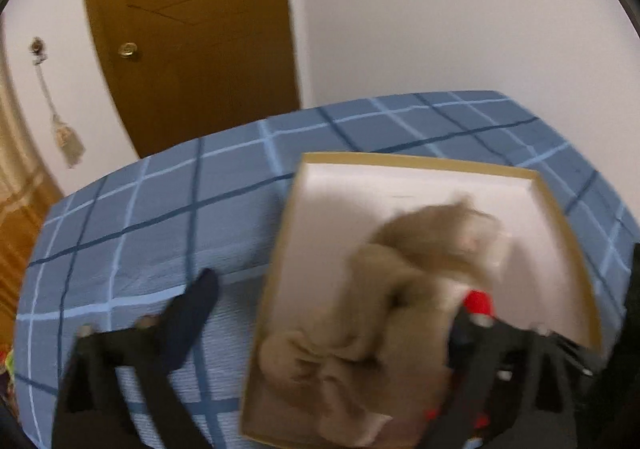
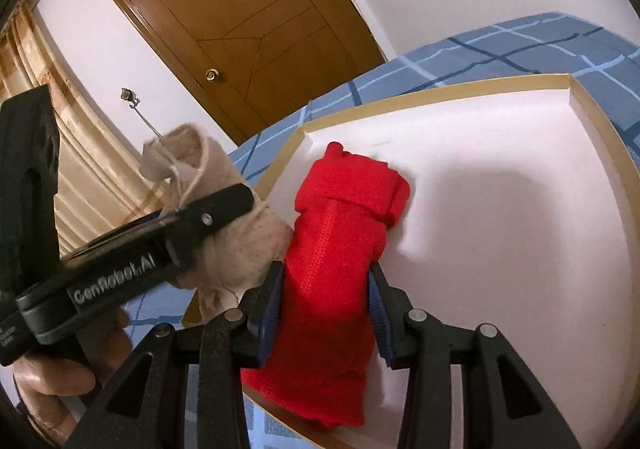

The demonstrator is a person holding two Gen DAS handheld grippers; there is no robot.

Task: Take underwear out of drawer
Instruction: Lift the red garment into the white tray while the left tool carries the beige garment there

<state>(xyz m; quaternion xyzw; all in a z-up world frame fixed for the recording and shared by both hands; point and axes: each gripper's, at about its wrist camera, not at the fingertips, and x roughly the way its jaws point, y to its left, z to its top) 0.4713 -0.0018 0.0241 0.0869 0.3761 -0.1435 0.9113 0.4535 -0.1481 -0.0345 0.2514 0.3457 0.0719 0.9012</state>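
Altogether: one red underwear (image 2: 336, 249), one beige underwear (image 1: 384, 309).

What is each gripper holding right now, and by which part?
Right gripper clamps the red rolled underwear around its middle. Left gripper stands wide open, gripping nothing; the beige garment is beside one finger.

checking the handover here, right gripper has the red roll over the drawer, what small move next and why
Probably lift the right gripper up and carry it sideways past the drawer rim to the bed cover. Its pads are pressed on both sides of the red roll, whose lower end still hangs over the white drawer floor. The beige bundle beside the left gripper sits close on that side, so go gently.
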